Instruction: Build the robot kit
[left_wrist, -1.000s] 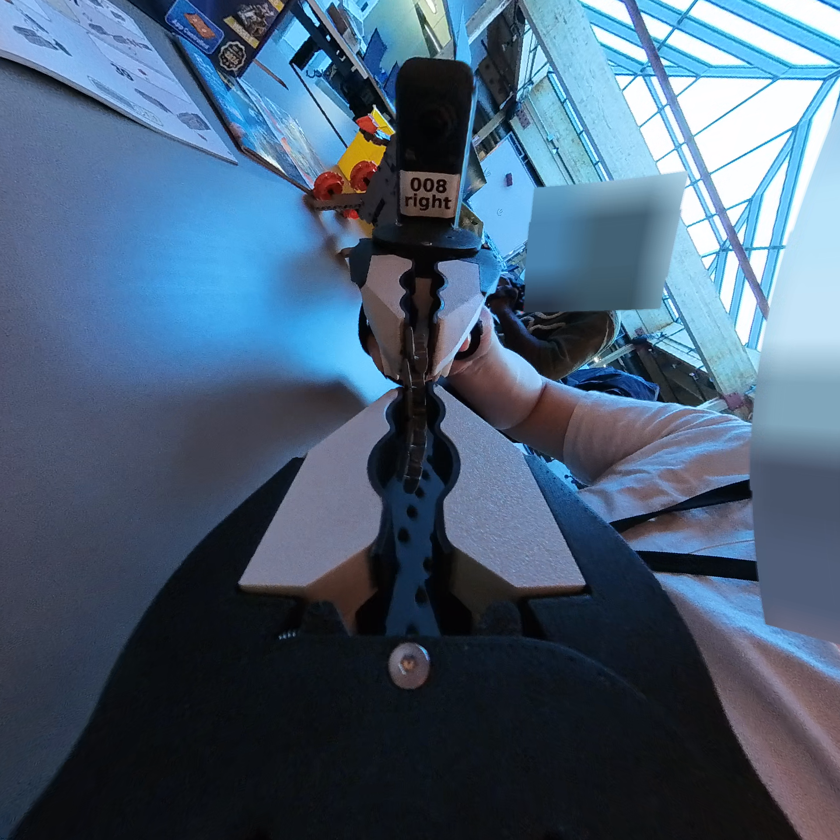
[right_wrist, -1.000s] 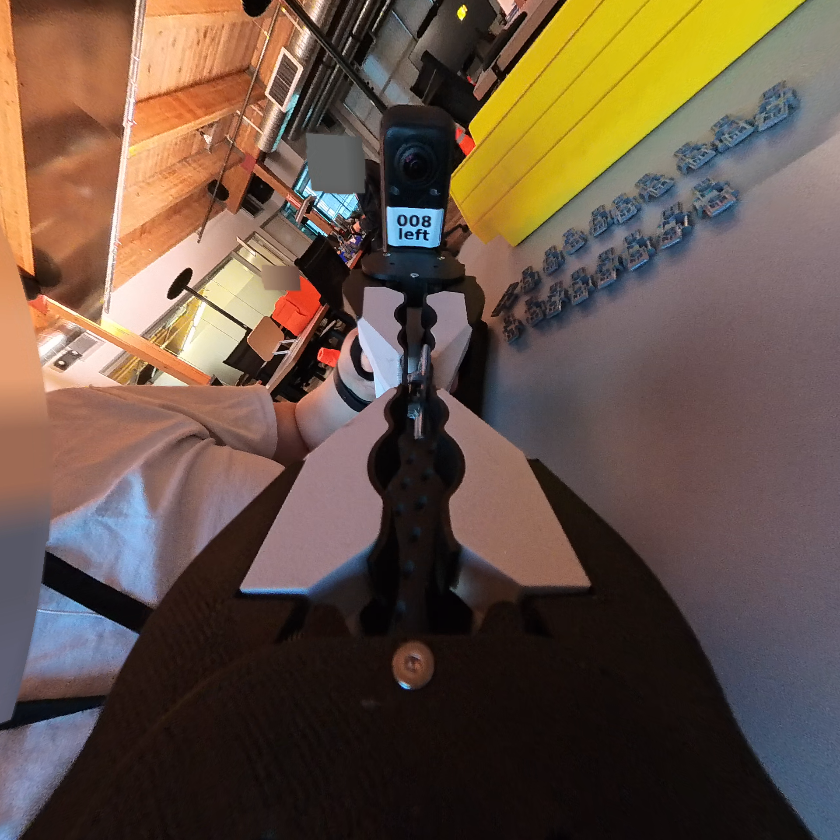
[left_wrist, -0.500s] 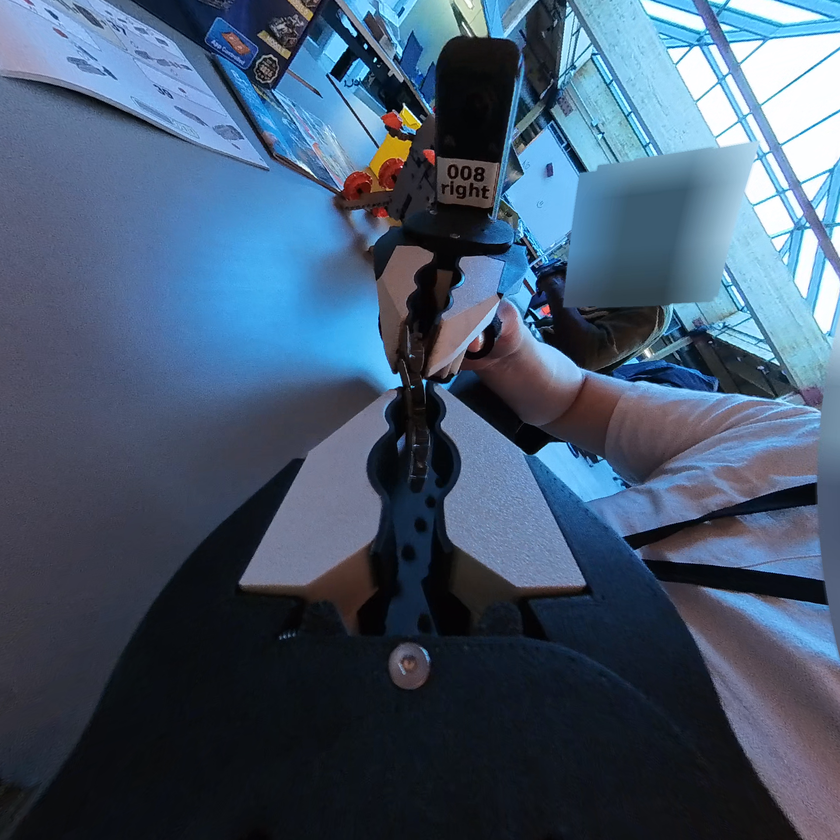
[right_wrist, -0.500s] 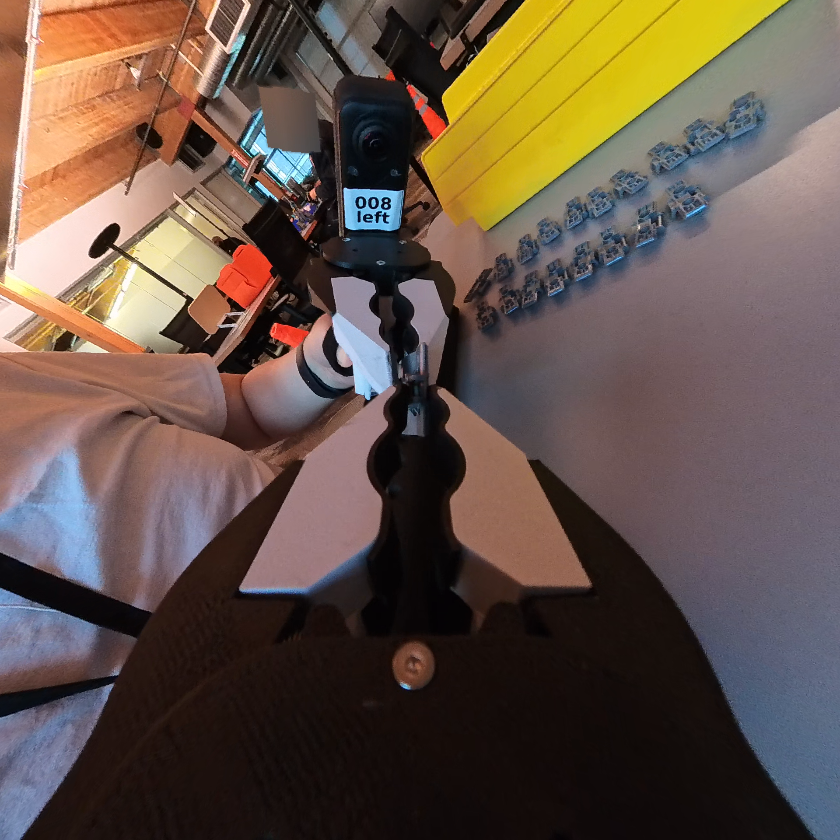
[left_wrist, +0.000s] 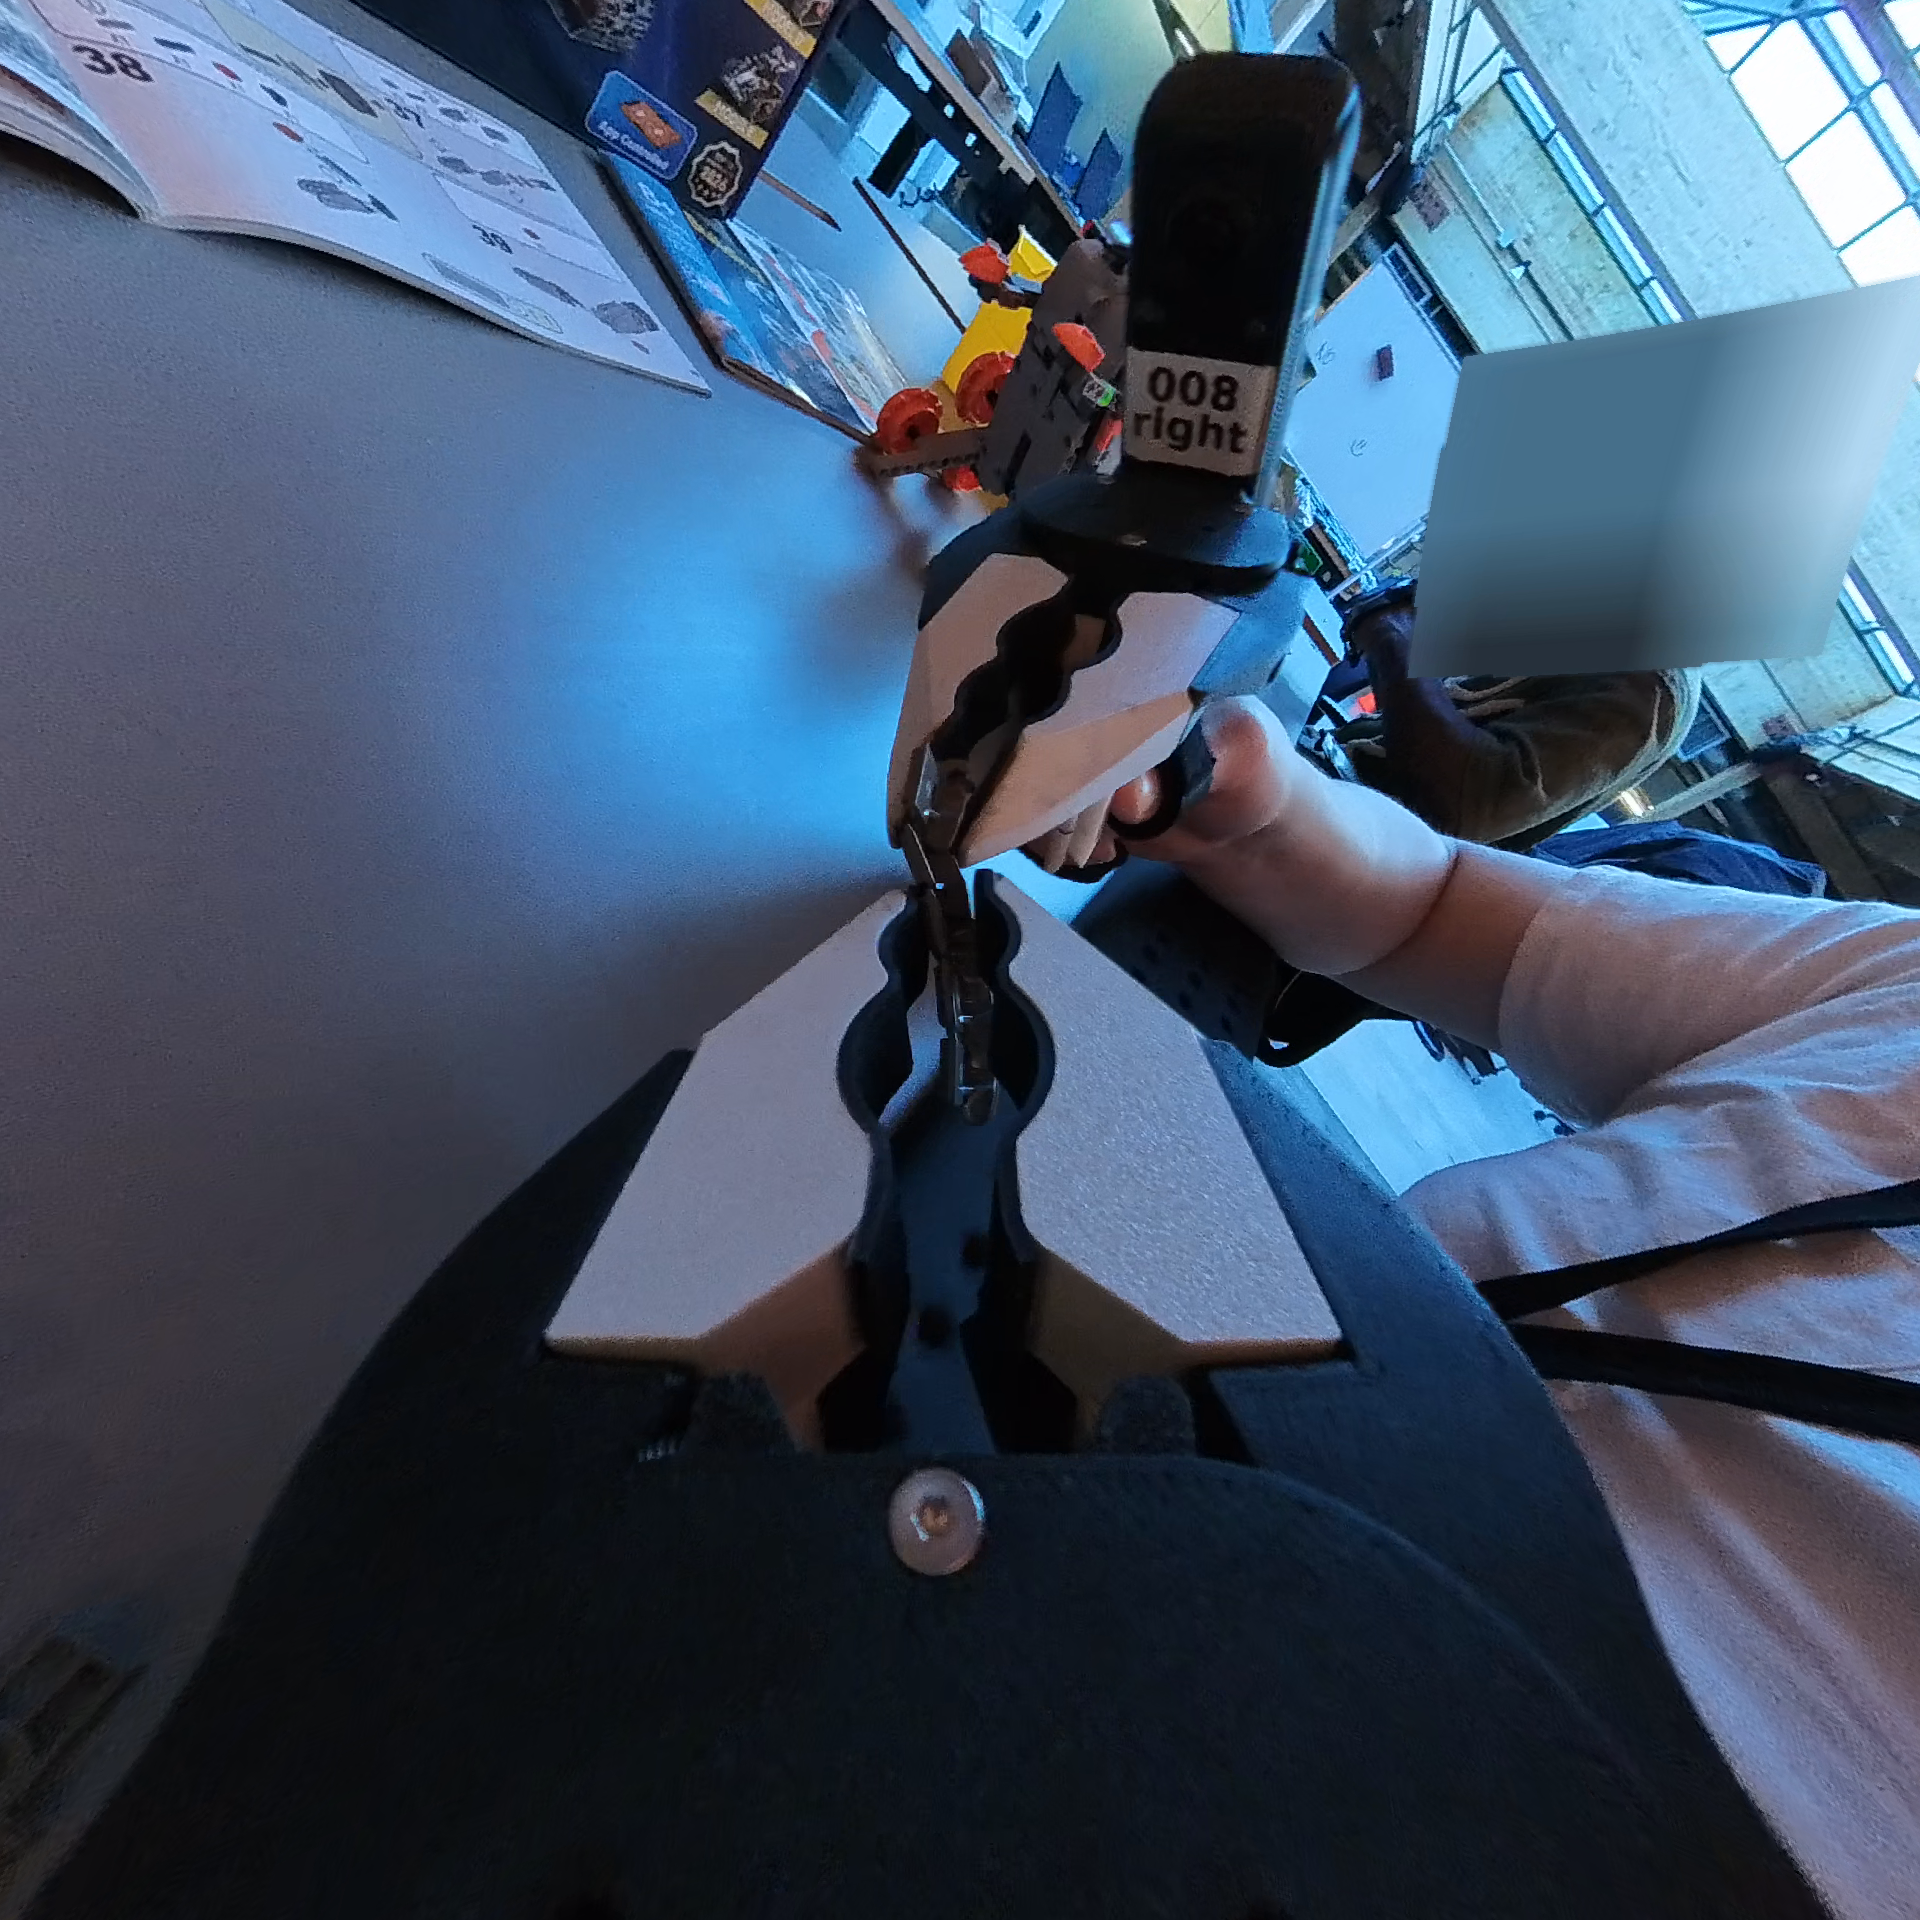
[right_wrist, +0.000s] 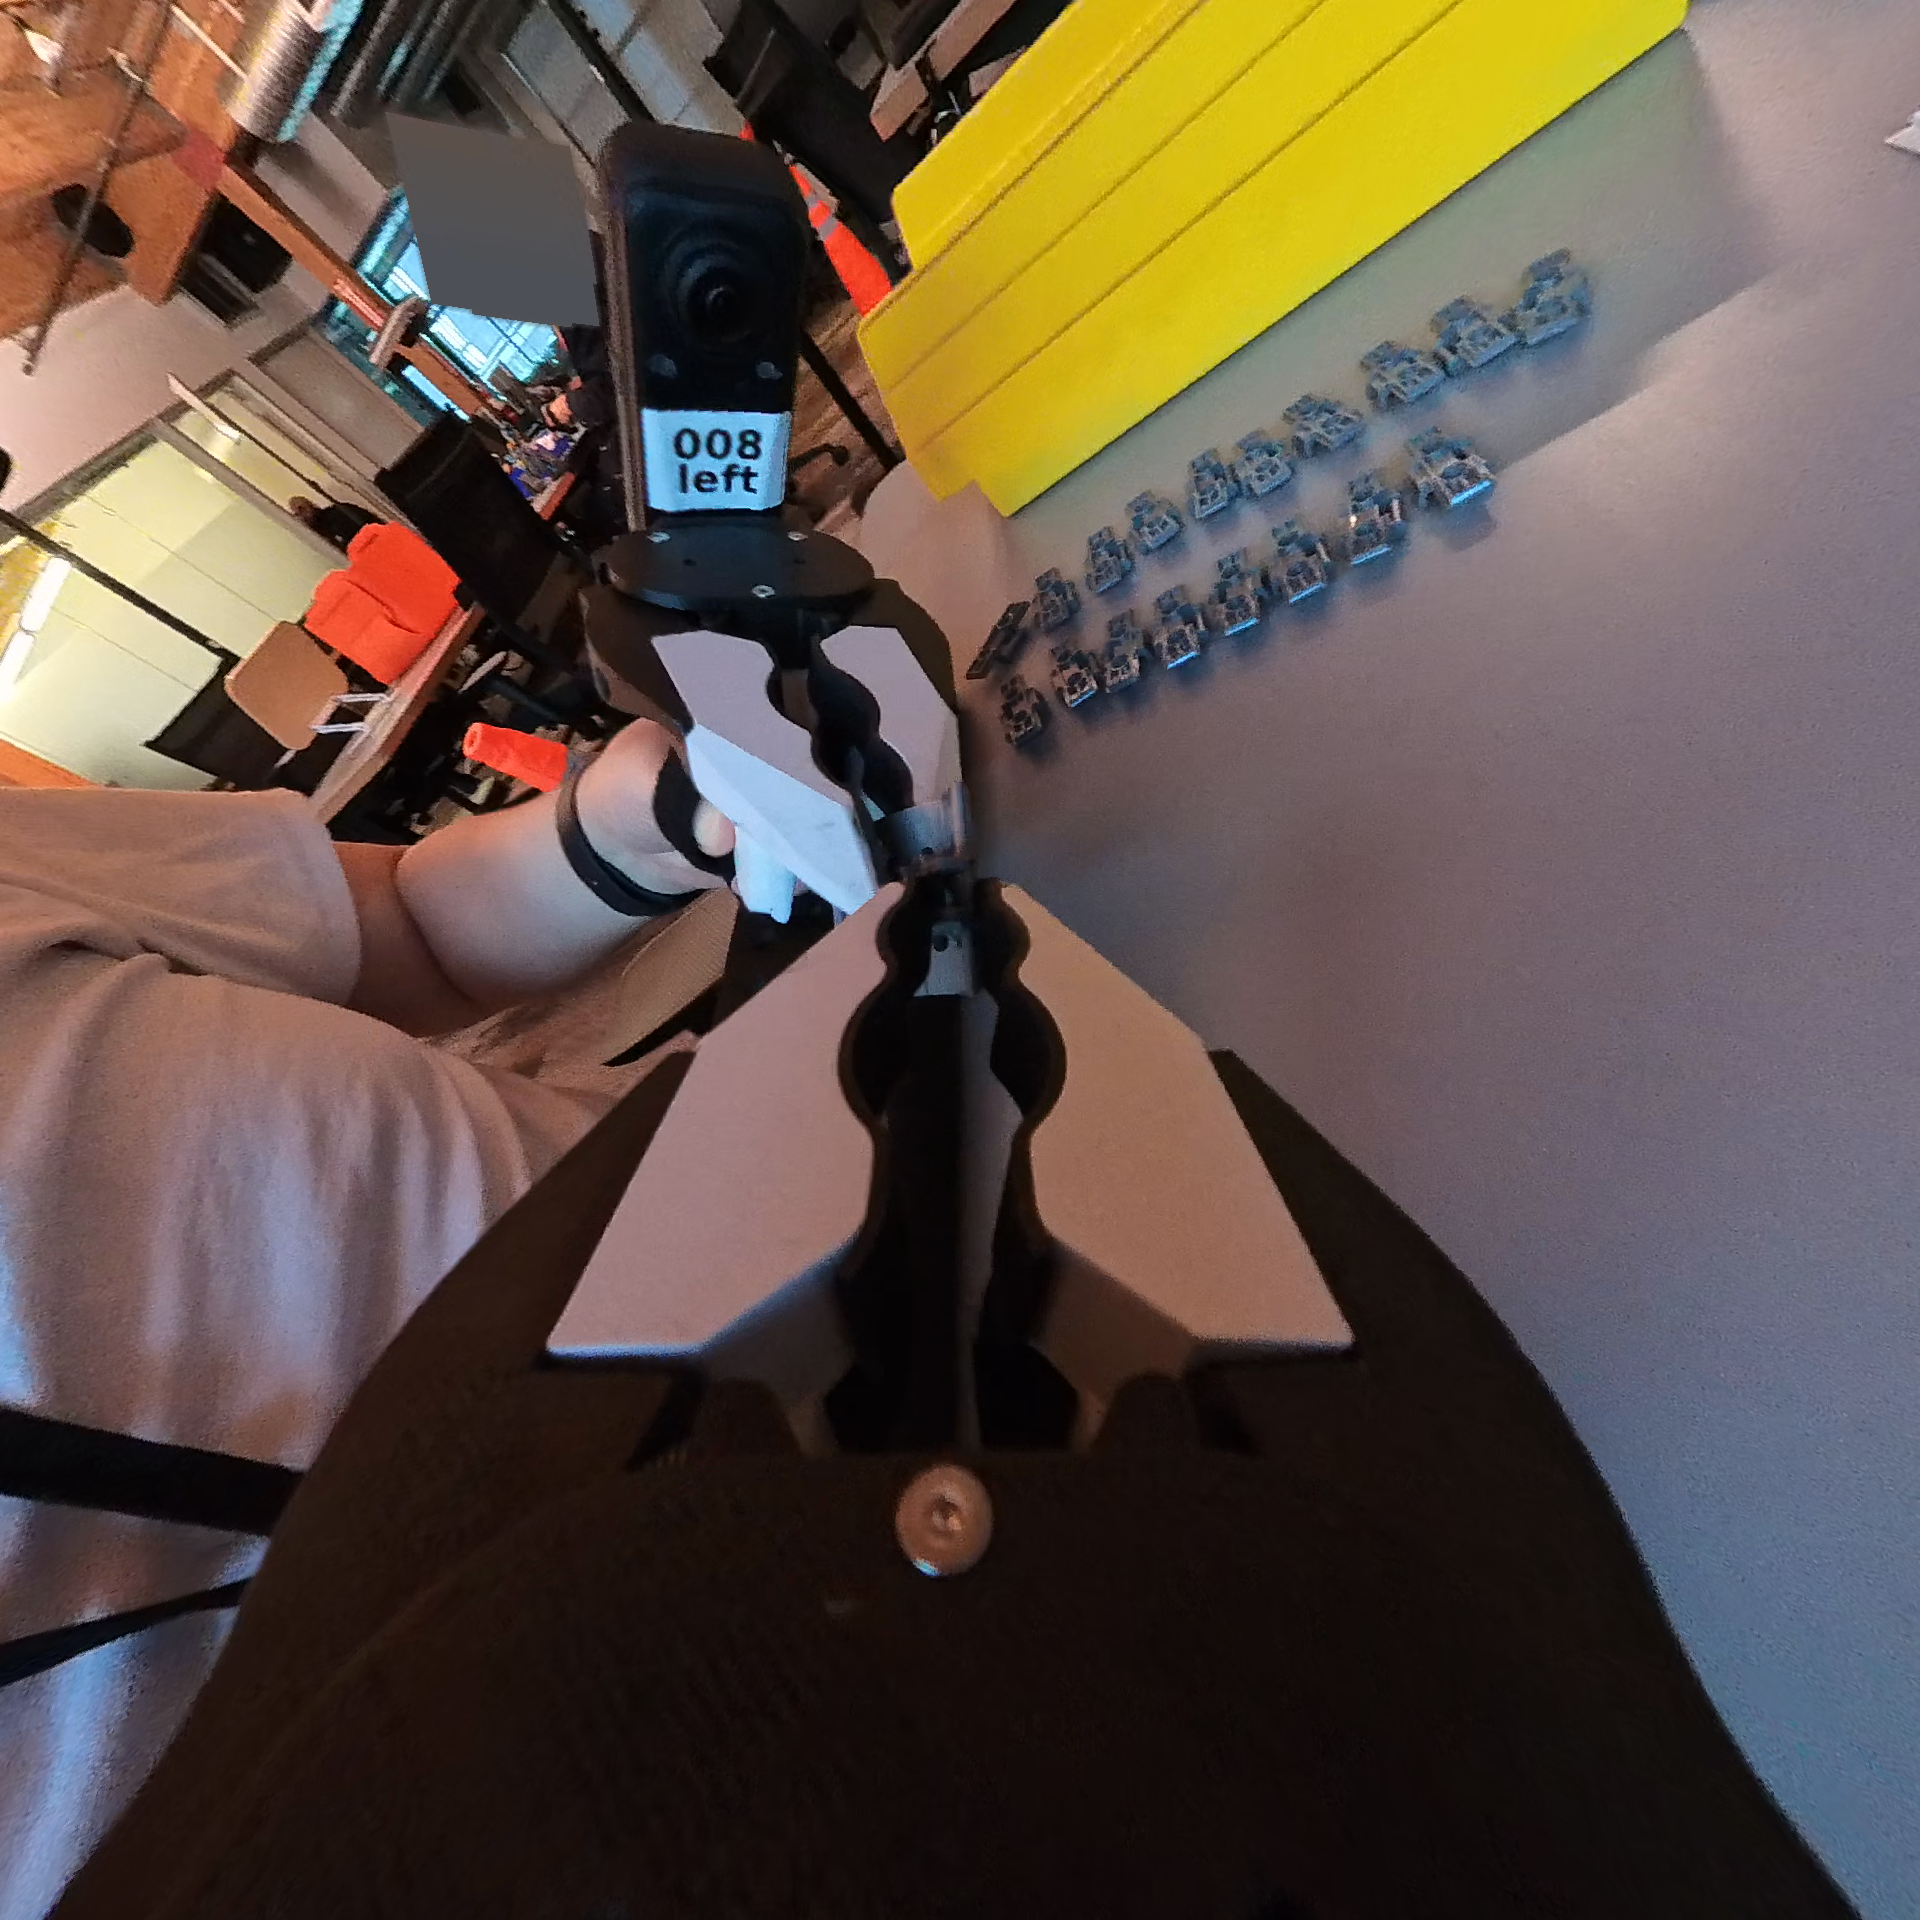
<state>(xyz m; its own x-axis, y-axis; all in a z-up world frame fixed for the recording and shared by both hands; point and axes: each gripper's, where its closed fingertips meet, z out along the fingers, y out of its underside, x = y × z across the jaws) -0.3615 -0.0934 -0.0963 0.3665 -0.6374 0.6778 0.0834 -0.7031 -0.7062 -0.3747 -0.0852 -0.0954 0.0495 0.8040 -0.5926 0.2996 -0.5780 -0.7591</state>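
My left gripper (left_wrist: 951, 904) is shut on a short dark chain of small track links (left_wrist: 961, 997) that stands edge-on between its jaws. My right gripper (left_wrist: 928, 831) faces it tip to tip, tilted to one side, and is shut on the chain's far link. In the right wrist view my right gripper (right_wrist: 940, 896) grips a small grey link (right_wrist: 951, 961), and the left gripper (right_wrist: 920, 842) meets it at an angle. Both are held by hands above the grey table (left_wrist: 416, 727).
An open instruction booklet (left_wrist: 343, 177), a printed box (left_wrist: 790, 312) and a yellow toy vehicle with orange wheels (left_wrist: 987, 353) lie at the table's far side. Two rows of several grey links (right_wrist: 1278, 551) lie beside stacked yellow trays (right_wrist: 1195, 239). Less than 4 cm separates the two grippers' tips.
The two grippers stood in a straight line; now they meet at an angle, each tilted relative to the other. The chain between them has bent at the joint. Both stay shut.
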